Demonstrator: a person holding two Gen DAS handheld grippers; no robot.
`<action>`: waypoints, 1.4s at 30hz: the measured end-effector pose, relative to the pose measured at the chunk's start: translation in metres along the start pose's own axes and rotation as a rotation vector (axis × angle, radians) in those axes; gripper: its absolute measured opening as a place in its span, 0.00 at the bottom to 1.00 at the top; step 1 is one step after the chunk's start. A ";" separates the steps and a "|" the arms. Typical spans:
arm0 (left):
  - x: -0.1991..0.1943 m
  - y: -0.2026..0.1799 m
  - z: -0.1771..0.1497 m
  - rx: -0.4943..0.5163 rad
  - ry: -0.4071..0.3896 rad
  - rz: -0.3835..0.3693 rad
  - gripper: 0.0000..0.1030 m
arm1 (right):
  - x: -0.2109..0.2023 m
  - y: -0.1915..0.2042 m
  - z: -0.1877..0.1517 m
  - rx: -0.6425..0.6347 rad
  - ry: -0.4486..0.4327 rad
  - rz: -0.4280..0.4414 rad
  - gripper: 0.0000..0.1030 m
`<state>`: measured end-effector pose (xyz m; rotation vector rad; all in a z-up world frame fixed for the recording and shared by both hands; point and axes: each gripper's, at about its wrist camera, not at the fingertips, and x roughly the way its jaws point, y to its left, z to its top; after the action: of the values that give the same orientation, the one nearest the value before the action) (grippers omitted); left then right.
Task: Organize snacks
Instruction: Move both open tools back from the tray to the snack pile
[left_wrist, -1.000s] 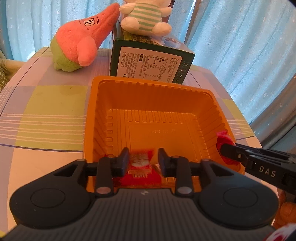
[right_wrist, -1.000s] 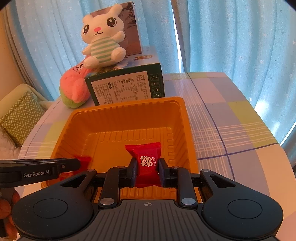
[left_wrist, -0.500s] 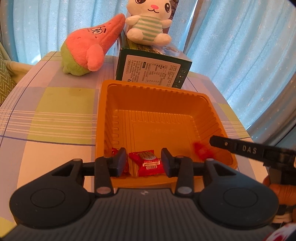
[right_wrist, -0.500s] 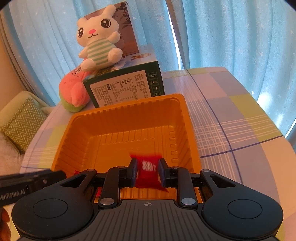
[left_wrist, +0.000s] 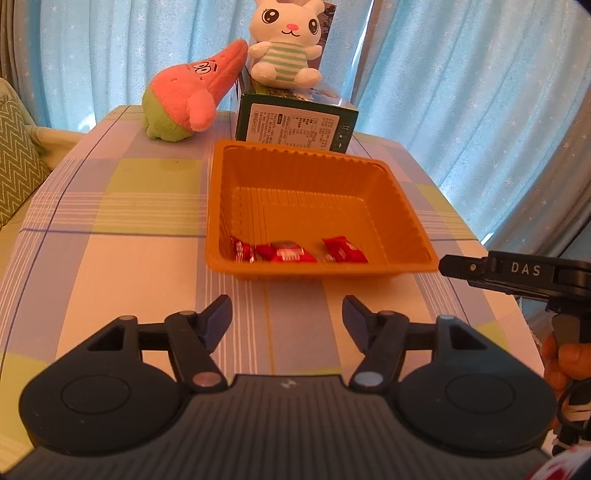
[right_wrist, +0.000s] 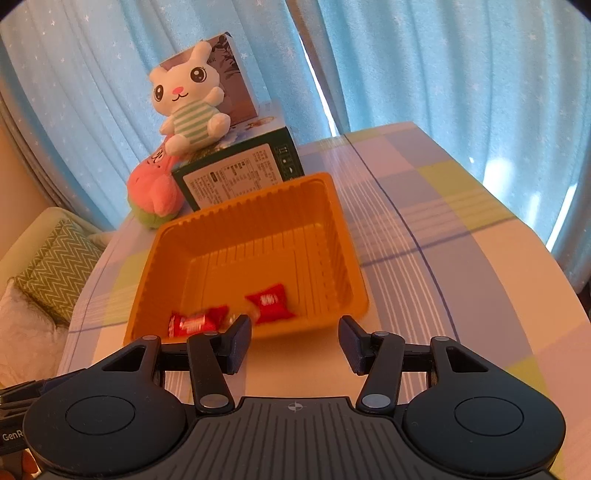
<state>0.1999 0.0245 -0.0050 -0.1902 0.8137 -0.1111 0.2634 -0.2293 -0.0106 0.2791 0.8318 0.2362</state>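
Note:
An orange plastic tray (left_wrist: 402, 206) stands on the checked tablecloth and also shows in the right wrist view (right_wrist: 343, 229). Red wrapped candies lie along its near wall: one at the left (left_wrist: 242, 252), one in the middle (left_wrist: 291, 254) and one to the right (left_wrist: 343, 250). The right wrist view shows two of them (right_wrist: 271, 303) (right_wrist: 197, 322). My left gripper (left_wrist: 287, 320) is open and empty, just in front of the tray. My right gripper (right_wrist: 294, 341) is open and empty at the tray's near edge; it also shows in the left wrist view (left_wrist: 448, 266).
Behind the tray stands a dark green box (left_wrist: 295, 125) with a white rabbit plush (left_wrist: 284, 48) on top. A pink and green star plush (left_wrist: 188, 99) lies to its left. A zigzag cushion (right_wrist: 55, 269) sits off the table's left side. Blue curtains hang behind.
Both grippers let go of their red candies, which now lie in the tray. Both opened wide and drew back from over the tray to in front of its near edge.

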 end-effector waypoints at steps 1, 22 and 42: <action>-0.006 -0.002 -0.005 0.000 0.001 0.003 0.63 | -0.008 0.001 -0.006 -0.003 0.006 -0.007 0.51; -0.108 -0.014 -0.102 -0.010 0.006 0.010 0.75 | -0.132 0.018 -0.110 -0.036 -0.006 -0.045 0.51; -0.114 -0.006 -0.128 -0.023 0.035 0.028 0.76 | -0.135 0.007 -0.154 -0.068 0.039 -0.041 0.51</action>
<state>0.0283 0.0220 -0.0087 -0.1992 0.8529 -0.0791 0.0590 -0.2417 -0.0133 0.1942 0.8659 0.2322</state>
